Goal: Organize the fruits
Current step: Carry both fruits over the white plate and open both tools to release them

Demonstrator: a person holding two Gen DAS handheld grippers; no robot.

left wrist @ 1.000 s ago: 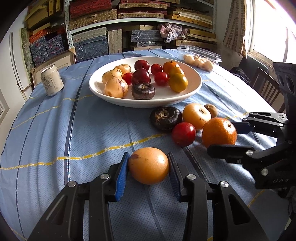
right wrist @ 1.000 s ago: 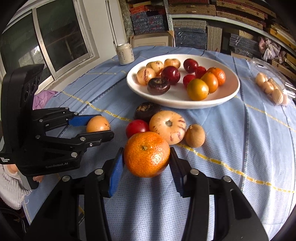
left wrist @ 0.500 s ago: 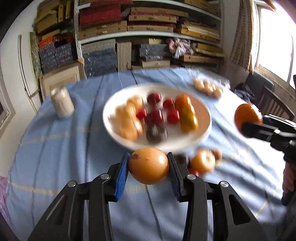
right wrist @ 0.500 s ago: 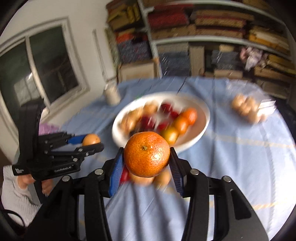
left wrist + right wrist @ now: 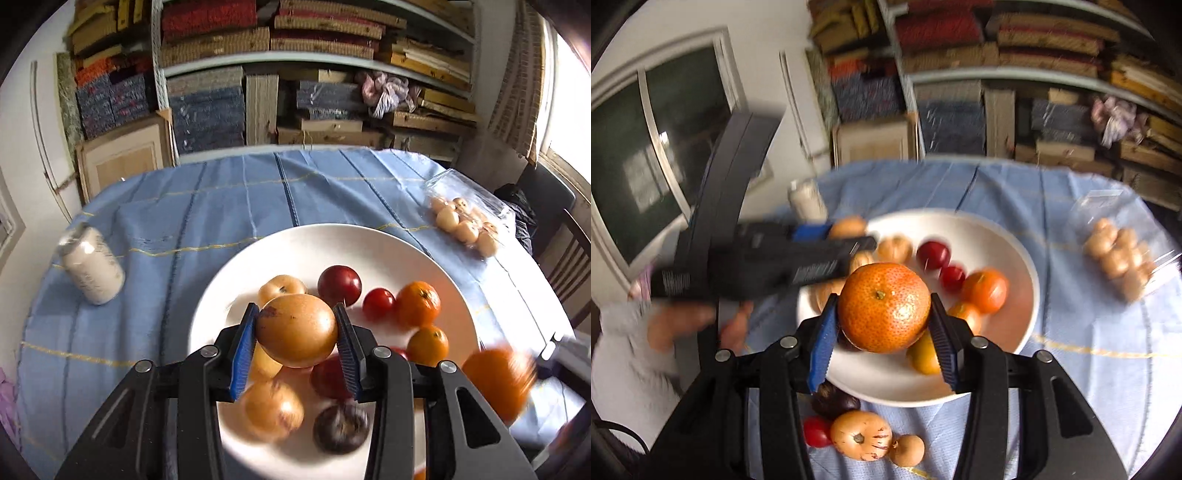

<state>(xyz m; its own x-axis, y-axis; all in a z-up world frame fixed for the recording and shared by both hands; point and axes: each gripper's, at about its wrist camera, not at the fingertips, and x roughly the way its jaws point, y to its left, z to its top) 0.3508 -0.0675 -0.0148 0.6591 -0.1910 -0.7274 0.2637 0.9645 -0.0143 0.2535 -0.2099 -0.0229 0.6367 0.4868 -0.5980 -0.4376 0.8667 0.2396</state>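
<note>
My left gripper (image 5: 297,334) is shut on a smooth yellow-orange fruit (image 5: 295,328) and holds it above the white plate (image 5: 325,243), which holds several red, orange and yellow fruits. My right gripper (image 5: 884,314) is shut on a dimpled orange tangerine (image 5: 882,304), held above the near side of the plate (image 5: 1008,240). The tangerine shows blurred in the left wrist view (image 5: 496,382). The left gripper shows in the right wrist view (image 5: 846,232) over the plate's left edge. A dark fruit (image 5: 833,400), a red fruit (image 5: 814,432), a yellow fruit (image 5: 860,435) and a small brown fruit (image 5: 907,448) lie on the cloth before the plate.
A blue tablecloth (image 5: 221,199) covers the round table. A pale can (image 5: 92,271) stands left of the plate. A clear box of small pale fruits (image 5: 465,225) lies at the right. Shelves of stacked boxes (image 5: 258,74) stand behind the table; a chair (image 5: 569,258) is at the right.
Both grippers have lifted their fruits off the cloth and carried them forward over the plate. The fruits stay gripped.
</note>
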